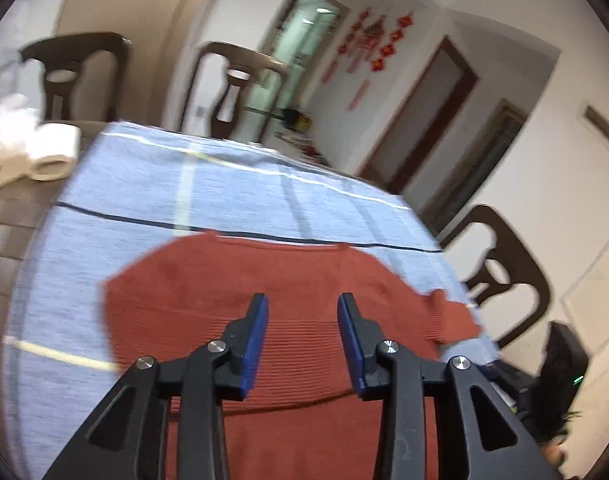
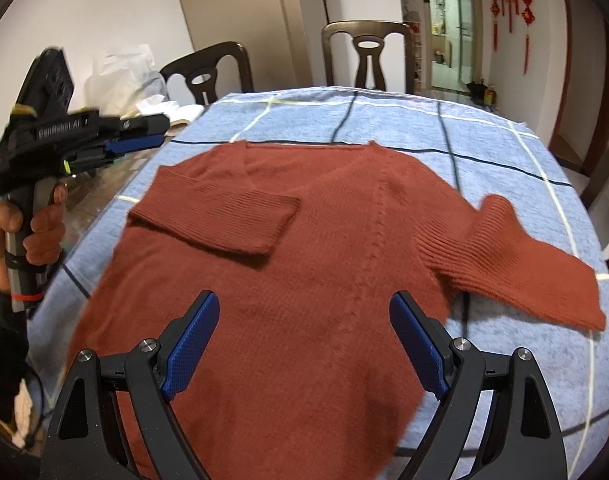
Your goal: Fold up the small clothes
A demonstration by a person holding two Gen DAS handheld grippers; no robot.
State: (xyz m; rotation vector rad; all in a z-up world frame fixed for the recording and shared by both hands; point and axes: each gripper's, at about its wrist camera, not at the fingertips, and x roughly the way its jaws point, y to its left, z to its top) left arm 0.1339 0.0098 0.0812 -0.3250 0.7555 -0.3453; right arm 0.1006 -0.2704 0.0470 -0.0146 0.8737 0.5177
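A rust-red knit sweater (image 2: pixel 324 248) lies flat on a light blue checked cloth (image 2: pixel 504 152) over the table. Its left sleeve (image 2: pixel 220 216) is folded across the chest; its right sleeve (image 2: pixel 524 264) stretches out to the right. My right gripper (image 2: pixel 304 312) is open and empty, hovering over the sweater's lower body. My left gripper (image 1: pixel 303 308) is open and empty above the sweater (image 1: pixel 264 292). In the right wrist view the left gripper (image 2: pixel 144 138) is held off the table's left edge, its jaws seen side-on.
Dark wooden chairs (image 2: pixel 368 56) stand around the table. White paper rolls (image 1: pixel 52 152) and a white bag (image 2: pixel 120 68) sit at the left on the bare table part. Another chair (image 1: pixel 500 272) is at the right edge.
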